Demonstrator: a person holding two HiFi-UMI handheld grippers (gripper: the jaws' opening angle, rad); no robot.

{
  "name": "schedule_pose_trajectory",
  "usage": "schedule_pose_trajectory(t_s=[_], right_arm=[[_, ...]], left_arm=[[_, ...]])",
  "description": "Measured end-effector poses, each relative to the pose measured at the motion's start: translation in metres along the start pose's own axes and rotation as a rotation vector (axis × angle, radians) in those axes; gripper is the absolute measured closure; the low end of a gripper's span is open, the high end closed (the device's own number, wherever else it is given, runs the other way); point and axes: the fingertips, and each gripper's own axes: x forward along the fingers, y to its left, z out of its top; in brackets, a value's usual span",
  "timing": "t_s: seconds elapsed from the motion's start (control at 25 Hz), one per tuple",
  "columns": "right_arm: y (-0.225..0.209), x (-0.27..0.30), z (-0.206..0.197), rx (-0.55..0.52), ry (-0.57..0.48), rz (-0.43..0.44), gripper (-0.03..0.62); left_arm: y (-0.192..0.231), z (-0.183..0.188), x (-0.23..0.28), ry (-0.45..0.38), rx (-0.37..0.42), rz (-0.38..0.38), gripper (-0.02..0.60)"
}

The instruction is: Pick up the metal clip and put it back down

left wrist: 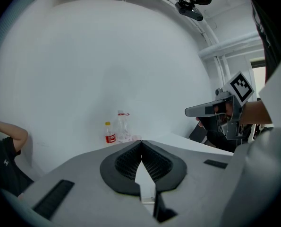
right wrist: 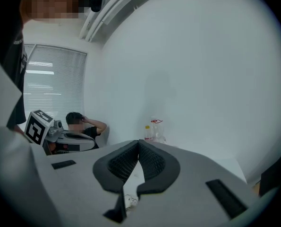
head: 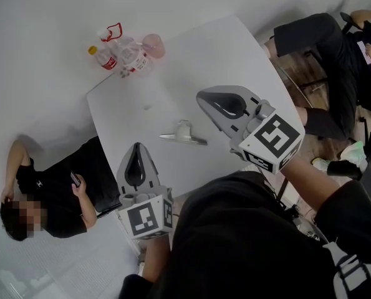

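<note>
The metal clip, silver with a rounded grip, lies on the white table near its middle, free of both grippers. My left gripper hovers above the table's near left edge, below and left of the clip, its jaws shut on nothing. My right gripper hangs above and right of the clip, pointing toward the table's middle, also shut and empty. In the left gripper view the pads of the left gripper meet at the tip. The right gripper view shows the right gripper the same way.
Two water bottles and a pink cup stand at the table's far left corner. A person in black lies on the floor left of the table. Another person sits at its right side.
</note>
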Motion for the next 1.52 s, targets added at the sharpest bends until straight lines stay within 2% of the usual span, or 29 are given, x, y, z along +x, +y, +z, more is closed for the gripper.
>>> schedule_pose_trajectory(t_s=[0.48, 0.88, 1.2, 1.44, 1.48, 1.52], right_arm=[[-0.01, 0.006, -0.01, 0.009, 0.021, 0.055, 0.577], [-0.003, 0.026, -0.044, 0.009, 0.149, 0.1, 0.577], [0.004, 0.045, -0.081, 0.022, 0.256, 0.17, 0.574], [0.012, 0.059, -0.121, 0.087, 0.335, 0.212, 0.572], [0.013, 0.062, -0.128, 0.102, 0.348, 0.218, 0.562], [0.014, 0.063, -0.134, 0.119, 0.361, 0.223, 0.524]], left_arm=[[0.0, -0.01, 0.007, 0.041, 0.029, 0.024, 0.561], [0.008, -0.035, 0.022, 0.075, 0.005, -0.005, 0.561], [0.007, -0.074, 0.03, 0.136, -0.029, -0.003, 0.561], [0.015, -0.104, 0.04, 0.192, -0.049, 0.001, 0.561], [0.016, -0.109, 0.042, 0.202, -0.053, 0.002, 0.561], [0.016, -0.113, 0.045, 0.21, -0.058, 0.002, 0.561]])
